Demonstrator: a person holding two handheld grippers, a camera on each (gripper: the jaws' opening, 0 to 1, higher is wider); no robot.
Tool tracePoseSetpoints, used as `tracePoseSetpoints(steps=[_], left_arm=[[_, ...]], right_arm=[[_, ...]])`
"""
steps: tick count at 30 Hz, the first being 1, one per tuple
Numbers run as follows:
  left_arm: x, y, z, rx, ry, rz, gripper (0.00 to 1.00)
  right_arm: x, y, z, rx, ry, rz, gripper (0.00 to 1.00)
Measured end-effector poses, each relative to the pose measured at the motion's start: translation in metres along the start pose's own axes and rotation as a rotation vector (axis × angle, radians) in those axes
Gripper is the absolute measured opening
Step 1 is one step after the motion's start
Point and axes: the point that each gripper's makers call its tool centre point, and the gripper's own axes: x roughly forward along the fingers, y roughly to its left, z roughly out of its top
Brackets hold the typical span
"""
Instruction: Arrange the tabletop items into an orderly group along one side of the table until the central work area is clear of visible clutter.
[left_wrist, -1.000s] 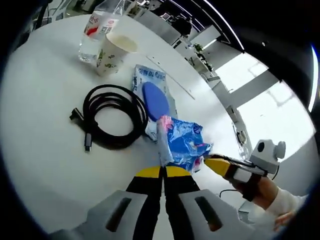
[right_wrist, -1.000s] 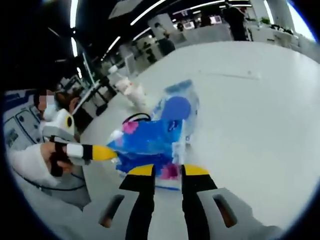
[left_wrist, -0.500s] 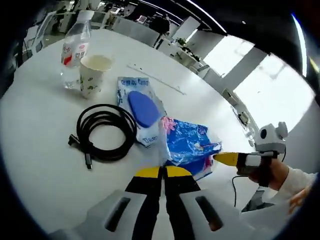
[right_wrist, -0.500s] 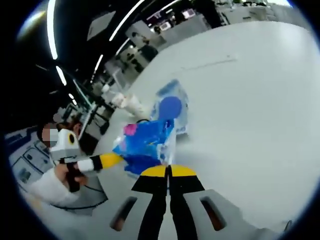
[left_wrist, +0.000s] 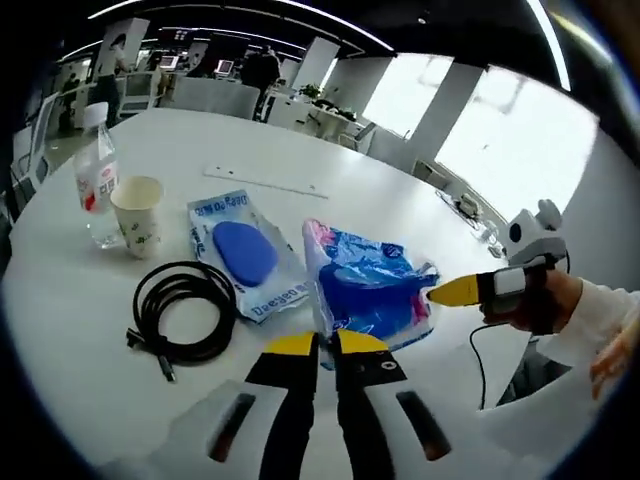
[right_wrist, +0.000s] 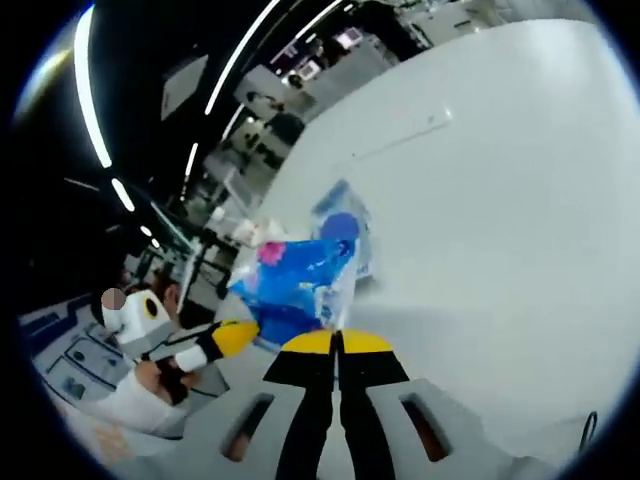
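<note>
A big white round table (left_wrist: 420, 215) stands in a bright office with long ceiling lights and windows. In the left gripper view, the left gripper (left_wrist: 322, 345) has its yellow-tipped jaws almost together, pinching the near edge of a blue crinkly bag (left_wrist: 365, 290). The right gripper (left_wrist: 455, 291) comes in from the right, held by a hand (left_wrist: 545, 300) in a white sleeve, and its yellow tip touches the bag's far corner. In the right gripper view, that gripper's jaws (right_wrist: 338, 343) are pressed together on the bag's edge, and the bag (right_wrist: 290, 280) looks lifted up. Just beside the bag lies a clear packet with a blue oval thing inside (left_wrist: 245, 255). Next to that sits a coiled black cable (left_wrist: 183, 312). Farther off, a paper cup (left_wrist: 137, 215) stands upright, touching a plastic water bottle (left_wrist: 97, 180).
</note>
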Motion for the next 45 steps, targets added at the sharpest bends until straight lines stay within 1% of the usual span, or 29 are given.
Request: tracePoseSetpoints(steps=[3, 4, 5, 6, 7, 8, 10, 11, 12, 13, 15, 16, 18, 19, 20, 22, 23, 25, 26, 32, 34, 38, 42, 45], left_arm=[[0.002, -0.002, 0.002, -0.03, -0.006, -0.008, 0.0], [0.002, -0.004, 0.004, -0.045, -0.006, -0.012, 0.0], [0.003, -0.005, 0.005, -0.059, -0.012, -0.012, 0.0], [0.004, -0.008, 0.007, -0.079, -0.021, -0.013, 0.0], [0.005, -0.008, 0.008, -0.09, -0.024, -0.013, 0.0], [0.007, -0.009, 0.011, -0.106, -0.029, -0.017, 0.0], [0.01, -0.013, 0.016, -0.155, -0.043, -0.033, 0.0], [0.011, -0.016, 0.02, -0.193, -0.055, -0.05, 0.0], [0.012, -0.017, 0.022, -0.206, -0.061, -0.051, 0.0], [0.013, -0.017, 0.024, -0.203, -0.064, -0.052, 0.0], [0.014, -0.022, 0.029, -0.189, -0.071, -0.054, 0.0], [0.014, -0.023, 0.031, -0.191, -0.076, -0.056, 0.0], [0.017, -0.029, 0.034, -0.209, -0.073, -0.084, 0.0], [0.02, -0.031, 0.033, -0.203, -0.066, -0.088, 0.0], [0.021, -0.033, 0.032, -0.197, -0.061, -0.088, 0.0], [0.024, -0.034, 0.03, -0.188, -0.05, -0.087, 0.0], [0.025, -0.036, 0.029, -0.19, -0.044, -0.092, 0.0], [0.029, -0.039, 0.027, -0.187, -0.031, -0.096, 0.0], [0.031, -0.041, 0.027, -0.18, -0.023, -0.099, 0.0], [0.049, -0.047, 0.024, -0.083, 0.04, -0.093, 0.0], [0.058, -0.048, 0.023, -0.065, 0.062, -0.083, 0.0], [0.076, -0.055, 0.022, -0.029, 0.105, -0.091, 0.0], [0.097, -0.064, 0.018, 0.055, 0.16, -0.109, 0.0], [0.113, -0.068, 0.017, 0.061, 0.181, -0.108, 0.0]], right_arm=[[-0.005, 0.001, 0.002, -0.012, -0.013, -0.009, 0.0], [-0.006, -0.001, 0.007, -0.044, -0.033, -0.014, 0.0], [-0.007, -0.001, 0.008, -0.057, -0.042, -0.015, 0.0], [-0.009, 0.0, 0.013, -0.097, -0.068, -0.015, 0.0], [-0.011, 0.0, 0.014, -0.123, -0.069, -0.019, 0.0], [-0.013, 0.0, 0.017, -0.175, -0.073, -0.023, 0.0], [-0.017, -0.003, 0.02, -0.234, -0.086, -0.051, 0.03], [-0.018, -0.002, 0.021, -0.235, -0.089, -0.05, 0.04], [-0.02, -0.002, 0.02, -0.224, -0.093, -0.047, 0.06], [-0.022, -0.004, 0.022, -0.201, -0.111, -0.046, 0.09], [-0.023, -0.009, 0.02, -0.166, -0.115, -0.04, 0.11], [-0.023, -0.011, 0.019, -0.168, -0.113, -0.044, 0.11], [-0.024, -0.014, 0.017, -0.166, -0.123, -0.052, 0.11], [-0.025, -0.011, 0.021, -0.159, -0.153, -0.039, 0.09], [-0.026, -0.011, 0.022, -0.15, -0.161, -0.037, 0.06], [-0.029, -0.015, 0.026, -0.162, -0.175, -0.067, 0.04], [-0.029, -0.015, 0.027, -0.161, -0.177, -0.069, 0.04], [-0.031, -0.017, 0.029, -0.123, -0.18, -0.067, 0.01], [-0.032, -0.021, 0.03, -0.108, -0.183, -0.078, 0.01], [-0.036, -0.037, 0.031, -0.068, -0.189, -0.102, 0.0], [-0.036, -0.044, 0.031, -0.061, -0.186, -0.114, 0.0], [-0.04, -0.059, 0.036, -0.072, -0.188, -0.157, 0.0], [-0.043, -0.08, 0.041, -0.078, -0.179, -0.199, 0.0], [-0.044, -0.094, 0.045, -0.074, -0.174, -0.215, 0.0]])
